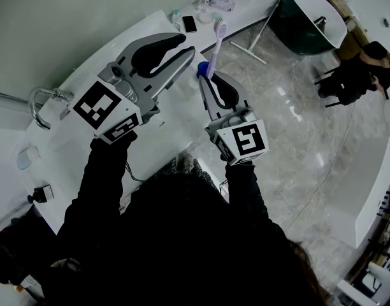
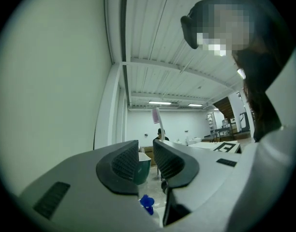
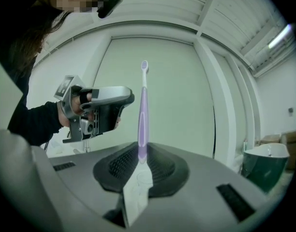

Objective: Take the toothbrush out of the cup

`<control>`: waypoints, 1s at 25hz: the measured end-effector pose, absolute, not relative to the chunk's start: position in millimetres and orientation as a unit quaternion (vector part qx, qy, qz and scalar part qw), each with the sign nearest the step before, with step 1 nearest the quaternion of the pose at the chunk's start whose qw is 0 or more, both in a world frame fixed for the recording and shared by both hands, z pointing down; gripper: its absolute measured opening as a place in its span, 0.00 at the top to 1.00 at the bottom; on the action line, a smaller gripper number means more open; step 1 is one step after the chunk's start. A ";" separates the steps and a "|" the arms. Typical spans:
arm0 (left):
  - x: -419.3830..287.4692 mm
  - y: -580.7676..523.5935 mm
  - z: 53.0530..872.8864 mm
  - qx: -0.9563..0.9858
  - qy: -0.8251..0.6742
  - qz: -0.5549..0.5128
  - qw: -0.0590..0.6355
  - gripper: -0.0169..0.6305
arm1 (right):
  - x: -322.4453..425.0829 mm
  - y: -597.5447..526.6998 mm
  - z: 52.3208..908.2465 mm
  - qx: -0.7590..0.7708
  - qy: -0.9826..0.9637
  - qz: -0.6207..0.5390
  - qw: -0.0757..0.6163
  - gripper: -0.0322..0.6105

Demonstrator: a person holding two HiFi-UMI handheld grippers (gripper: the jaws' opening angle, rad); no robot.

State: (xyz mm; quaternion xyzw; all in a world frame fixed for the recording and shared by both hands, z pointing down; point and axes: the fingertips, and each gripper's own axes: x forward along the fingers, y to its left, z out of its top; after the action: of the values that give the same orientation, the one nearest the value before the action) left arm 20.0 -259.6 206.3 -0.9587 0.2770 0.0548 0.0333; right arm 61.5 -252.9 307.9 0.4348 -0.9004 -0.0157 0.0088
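A toothbrush with a purple handle and a pale head stands upright, and my right gripper is shut on its lower end. In the right gripper view the toothbrush rises straight from between the dark pads of the right gripper. A small blue thing, probably the cup, shows just left of the handle; whether anything holds it I cannot tell. My left gripper stands open beside it, nothing pressed between its pads. In the left gripper view, the left gripper frames the toothbrush head and the blue thing below.
A curved white counter runs under both grippers, with a chrome tap at the left and a phone and small bottles at the far end. A dark green tub stands on the grey floor. A person sits far right.
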 end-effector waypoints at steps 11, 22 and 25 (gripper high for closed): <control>-1.5 -274.9 243.1 -0.939 0.339 0.020 0.050 0.87 | 71.6 -255.2 302.0 0.445 -0.895 -0.026 0.009 0.86; -7.2 -278.1 263.7 -0.934 0.356 -0.005 0.033 0.96 | 79.8 -257.2 293.6 0.453 -0.891 -0.035 0.007 0.86; -11.0 -279.3 270.0 -0.930 0.367 -0.007 0.025 0.96 | 81.8 -256.8 293.3 0.455 -0.890 -0.039 0.008 0.86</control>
State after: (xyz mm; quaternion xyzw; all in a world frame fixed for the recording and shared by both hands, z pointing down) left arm -11.0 -279.3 270.0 -0.9300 0.3667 -0.0067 0.0248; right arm 81.8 -256.8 293.3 0.4547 -0.8898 -0.0387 0.0083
